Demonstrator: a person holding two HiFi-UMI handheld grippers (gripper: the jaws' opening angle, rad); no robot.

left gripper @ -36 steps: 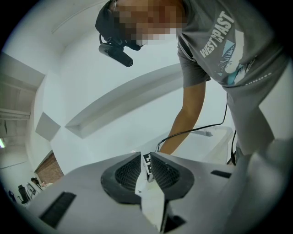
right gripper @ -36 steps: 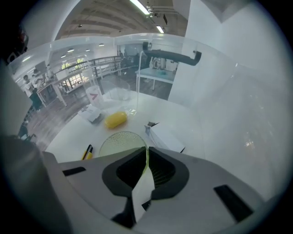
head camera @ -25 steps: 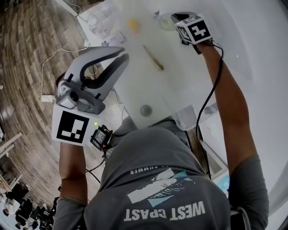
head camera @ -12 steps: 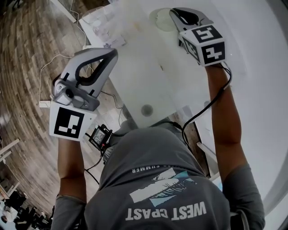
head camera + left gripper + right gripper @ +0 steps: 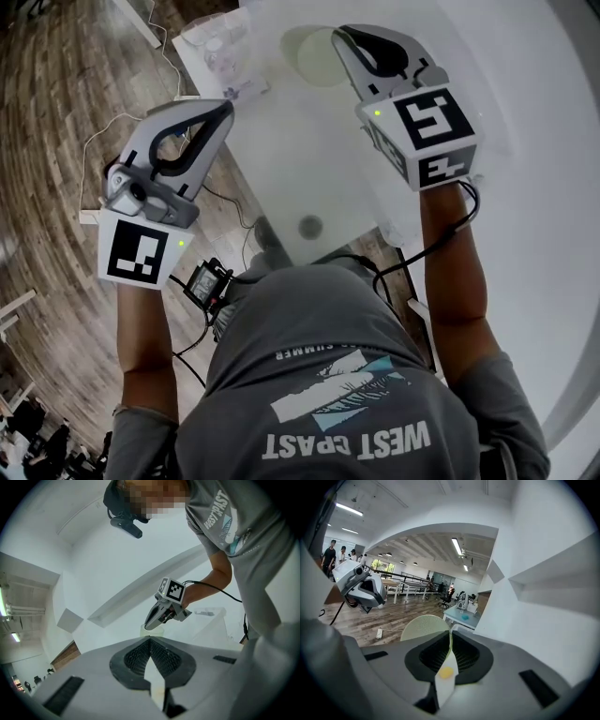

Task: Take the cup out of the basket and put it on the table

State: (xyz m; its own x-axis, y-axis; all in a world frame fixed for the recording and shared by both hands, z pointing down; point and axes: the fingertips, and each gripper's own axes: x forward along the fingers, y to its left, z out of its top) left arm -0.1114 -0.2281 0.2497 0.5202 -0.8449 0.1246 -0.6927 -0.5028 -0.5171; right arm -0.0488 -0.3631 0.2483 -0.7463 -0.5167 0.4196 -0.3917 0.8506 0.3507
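Note:
A pale green cup hangs in the air above the white table, and my right gripper is shut on its rim. In the right gripper view the cup's thin wall runs between the closed pads at the right gripper's tips. My left gripper is held up at the left, shut and empty, apart from the cup. The left gripper view looks past its own tips at the right gripper and the cup below it.
A pale container with clear items sits at the table's far left corner. A dark round spot lies on the table near the person. Cables trail over the wooden floor. People and desks stand far off.
The right gripper has risen toward the camera and come nearer the person with the cup in it. The left gripper has drifted a little left and lower.

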